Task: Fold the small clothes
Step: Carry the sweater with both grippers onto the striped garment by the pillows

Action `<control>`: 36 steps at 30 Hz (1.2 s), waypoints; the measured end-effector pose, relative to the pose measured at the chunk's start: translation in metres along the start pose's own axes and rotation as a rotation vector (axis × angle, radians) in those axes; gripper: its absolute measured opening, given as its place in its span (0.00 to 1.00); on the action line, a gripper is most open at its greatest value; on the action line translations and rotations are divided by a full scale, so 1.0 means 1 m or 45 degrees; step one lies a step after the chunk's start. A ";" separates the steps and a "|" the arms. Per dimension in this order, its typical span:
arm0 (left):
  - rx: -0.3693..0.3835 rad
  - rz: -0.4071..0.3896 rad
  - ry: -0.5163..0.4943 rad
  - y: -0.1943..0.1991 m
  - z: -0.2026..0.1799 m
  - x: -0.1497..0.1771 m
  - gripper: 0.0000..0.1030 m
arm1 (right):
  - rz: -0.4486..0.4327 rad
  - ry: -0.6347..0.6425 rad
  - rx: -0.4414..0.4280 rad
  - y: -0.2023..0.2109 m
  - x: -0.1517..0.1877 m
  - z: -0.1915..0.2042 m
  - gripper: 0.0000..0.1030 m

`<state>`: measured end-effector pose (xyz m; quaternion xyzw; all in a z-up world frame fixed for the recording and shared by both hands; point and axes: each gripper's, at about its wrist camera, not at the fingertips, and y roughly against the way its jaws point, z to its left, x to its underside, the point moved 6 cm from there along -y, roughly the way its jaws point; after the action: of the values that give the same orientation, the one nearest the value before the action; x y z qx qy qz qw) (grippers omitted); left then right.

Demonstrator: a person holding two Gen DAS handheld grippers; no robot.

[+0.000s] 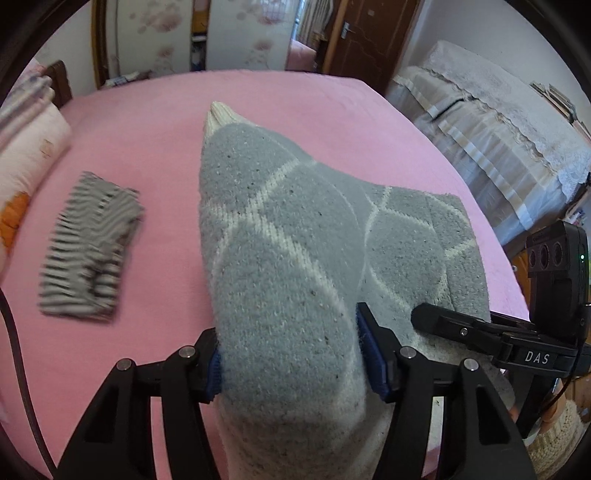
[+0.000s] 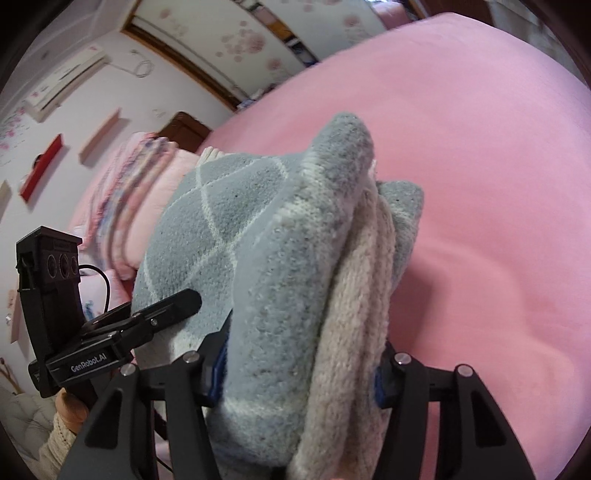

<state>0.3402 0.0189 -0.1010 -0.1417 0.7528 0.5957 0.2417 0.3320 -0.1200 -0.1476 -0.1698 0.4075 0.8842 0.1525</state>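
Note:
A fluffy grey sock (image 1: 280,236) with cream diamond lines and cream ends hangs above the pink bed (image 1: 155,122). My left gripper (image 1: 293,356) is shut on its near part, blue pads pressing both sides. In the right wrist view my right gripper (image 2: 299,373) is shut on a bunched grey and cream part of the sock (image 2: 295,266). Whether this is one sock or a pair I cannot tell. The two grippers are close side by side: the right gripper (image 1: 424,317) shows at the left view's right edge, and the left gripper (image 2: 188,297) shows at the right view's left.
A folded grey-and-white striped cloth (image 1: 88,247) lies on the bed to the left. A pale floral pillow (image 1: 26,155) is at the bed's left end. Covered furniture (image 1: 498,129) stands beyond the right edge. A wooden door (image 1: 365,33) is behind.

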 end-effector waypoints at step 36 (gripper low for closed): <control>-0.139 -0.125 0.225 -0.119 0.443 -0.084 0.71 | -0.119 0.009 -0.007 -0.400 -0.088 0.192 0.56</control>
<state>0.5569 0.4106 -0.2312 -0.2434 0.7298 0.6084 0.1950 0.5403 0.2658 -0.2605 -0.1921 0.3973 0.8766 0.1916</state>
